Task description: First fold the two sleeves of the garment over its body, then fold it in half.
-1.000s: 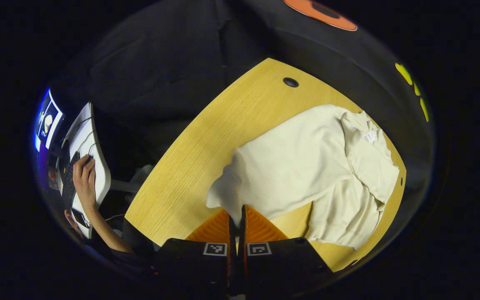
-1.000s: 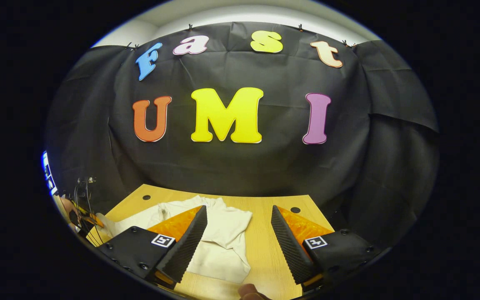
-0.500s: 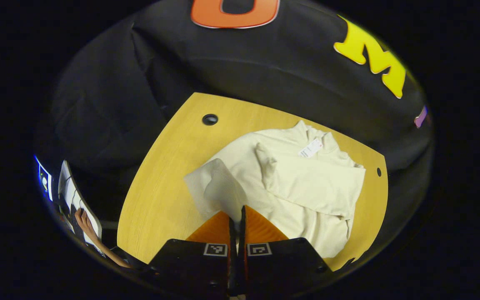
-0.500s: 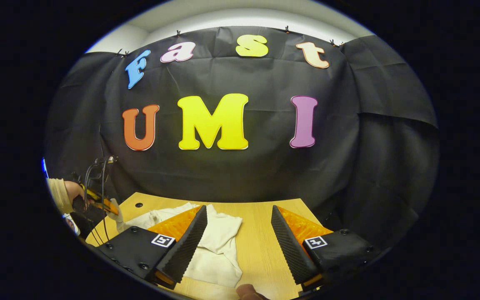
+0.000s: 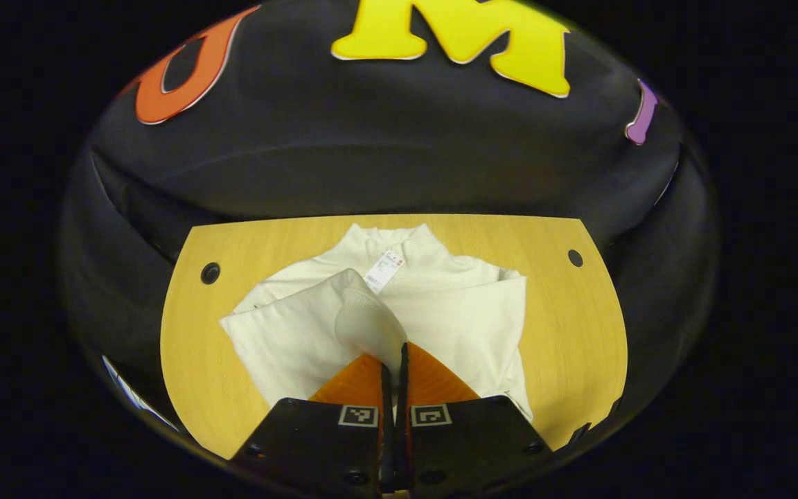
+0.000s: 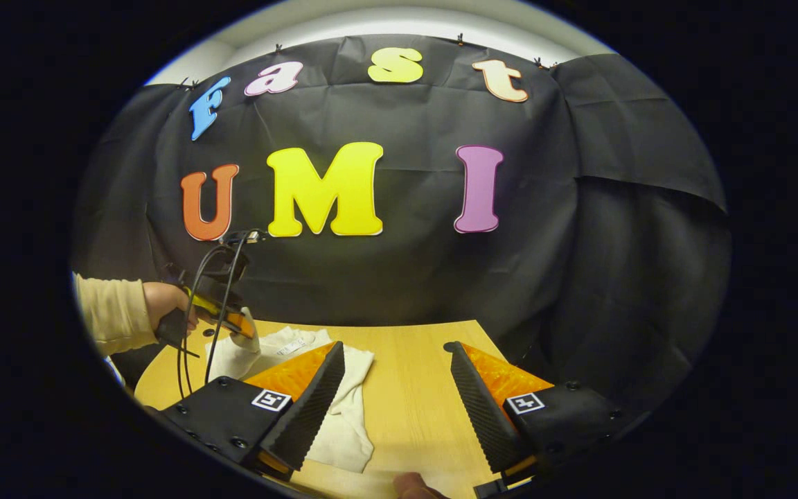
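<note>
Pinching sleeve [image 5: 364, 322], left gripper [image 5: 393, 357] fingers pressed together, cuff lifted over garment [image 5: 461, 312] on table [image 5: 572, 326]. Right gripper [image 6: 395, 378] spread wide, garment at 9 o'clock.

Left tongs [image 5: 393, 364]: 2 fingers pressed together, pinching a raised fold of cloth; gripped by a hand [image 6: 167, 305] in a long sleeve [image 6: 111, 312]. Right tongs [image 6: 395, 378]: fingers spread wide, level.
</note>
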`<state>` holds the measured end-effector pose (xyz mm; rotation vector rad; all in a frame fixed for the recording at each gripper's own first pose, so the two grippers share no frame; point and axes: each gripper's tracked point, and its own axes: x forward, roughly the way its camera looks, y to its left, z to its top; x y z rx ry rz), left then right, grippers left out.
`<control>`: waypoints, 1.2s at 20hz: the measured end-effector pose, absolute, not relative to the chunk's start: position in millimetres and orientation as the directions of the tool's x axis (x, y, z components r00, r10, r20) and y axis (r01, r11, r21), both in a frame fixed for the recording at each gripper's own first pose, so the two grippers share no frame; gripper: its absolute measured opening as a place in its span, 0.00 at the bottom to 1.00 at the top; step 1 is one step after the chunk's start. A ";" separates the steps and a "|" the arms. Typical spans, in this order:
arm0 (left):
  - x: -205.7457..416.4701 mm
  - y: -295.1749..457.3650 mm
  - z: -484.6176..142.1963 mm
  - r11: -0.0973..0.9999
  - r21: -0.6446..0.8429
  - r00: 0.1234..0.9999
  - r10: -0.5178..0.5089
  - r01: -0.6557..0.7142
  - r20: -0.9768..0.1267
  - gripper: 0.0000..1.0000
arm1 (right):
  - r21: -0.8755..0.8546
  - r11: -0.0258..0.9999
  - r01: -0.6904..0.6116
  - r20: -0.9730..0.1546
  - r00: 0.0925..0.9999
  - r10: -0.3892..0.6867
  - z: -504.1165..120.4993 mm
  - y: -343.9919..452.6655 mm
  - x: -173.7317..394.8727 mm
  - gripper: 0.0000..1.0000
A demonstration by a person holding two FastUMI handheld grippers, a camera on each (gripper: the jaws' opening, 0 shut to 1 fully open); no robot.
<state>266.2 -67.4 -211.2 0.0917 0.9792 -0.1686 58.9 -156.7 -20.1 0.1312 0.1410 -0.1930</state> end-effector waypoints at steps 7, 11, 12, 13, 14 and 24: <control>318.5 -180.0 -272.6 0.973 -0.055 0.460 -0.155 0.223 -0.875 0.05 | 0.122 0.959 0.257 -0.233 0.946 -0.224 -47.4 -186.6 54.9 0.99; 361.0 -217.3 -284.9 0.978 -0.056 0.444 -0.142 0.201 -0.885 0.08 | 0.119 0.949 0.291 -0.267 0.930 -0.252 -63.7 -197.3 50.6 0.97; 341.6 -214.7 -290.5 0.977 -0.055 0.447 -0.144 0.205 -0.883 0.09 | 0.116 0.949 0.292 -0.277 0.927 -0.251 -68.3 -197.0 49.1 0.97; 300.8 -217.3 -308.4 0.974 -0.065 0.449 -0.159 0.218 -0.879 0.12 | 0.113 0.949 0.294 -0.283 0.925 -0.253 -70.5 -197.2 47.8 0.99; 354.3 -223.4 -288.4 0.970 -0.074 0.453 -0.174 0.230 -0.875 0.13 | 0.111 0.948 0.298 -0.285 0.924 -0.257 -70.9 -197.1 45.7 0.97; 341.3 -185.9 -184.1 0.973 -0.012 0.727 -0.180 0.231 -0.663 1.00 | 0.084 0.961 0.263 -0.209 0.948 -0.241 -45.3 -169.5 40.0 0.97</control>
